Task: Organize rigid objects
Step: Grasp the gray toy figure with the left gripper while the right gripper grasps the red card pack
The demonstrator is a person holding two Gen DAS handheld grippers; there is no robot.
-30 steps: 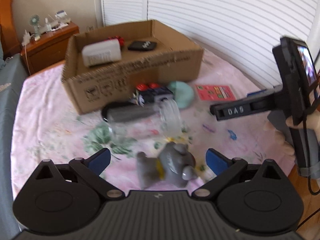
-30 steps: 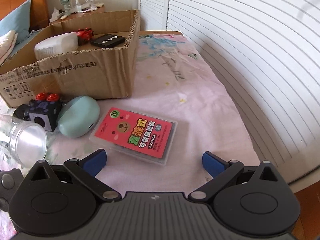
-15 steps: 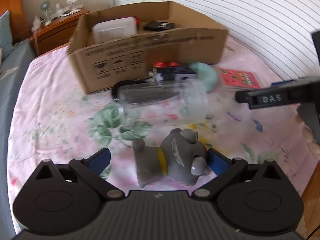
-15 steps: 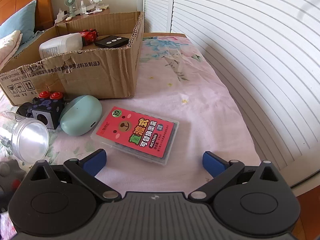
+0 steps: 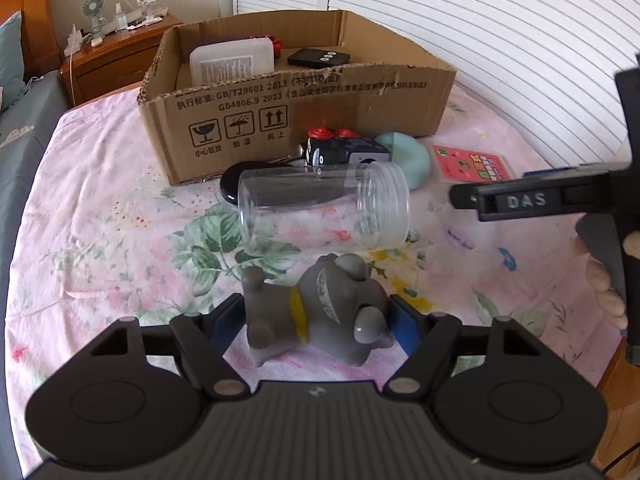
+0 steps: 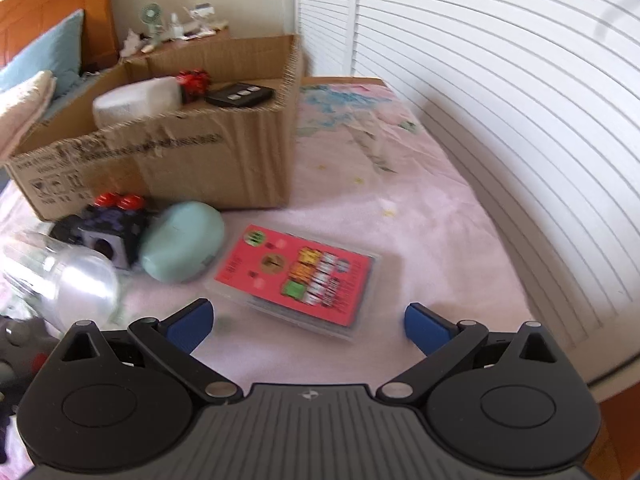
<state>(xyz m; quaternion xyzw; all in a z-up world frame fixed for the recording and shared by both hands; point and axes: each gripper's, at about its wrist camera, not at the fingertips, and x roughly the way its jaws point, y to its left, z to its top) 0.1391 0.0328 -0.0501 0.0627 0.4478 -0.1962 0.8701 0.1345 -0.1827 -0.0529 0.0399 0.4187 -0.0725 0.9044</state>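
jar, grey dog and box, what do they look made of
Jar: clear plastic, probably; see-through wall, moulded threads at the mouth, soft glare. Glass not ruled out.
Grey dog: matte rubber or vinyl by its look; smooth rounded limbs, no shine.
Box: brown corrugated cardboard; fluted cut edge, printed marks.

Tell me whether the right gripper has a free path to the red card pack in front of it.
Probably yes. The right gripper is open, and the red card pack lies flat on the sheet just ahead, between its fingers' lines. Nothing lies between them; the mint case sits off to the left, apart from the pack.
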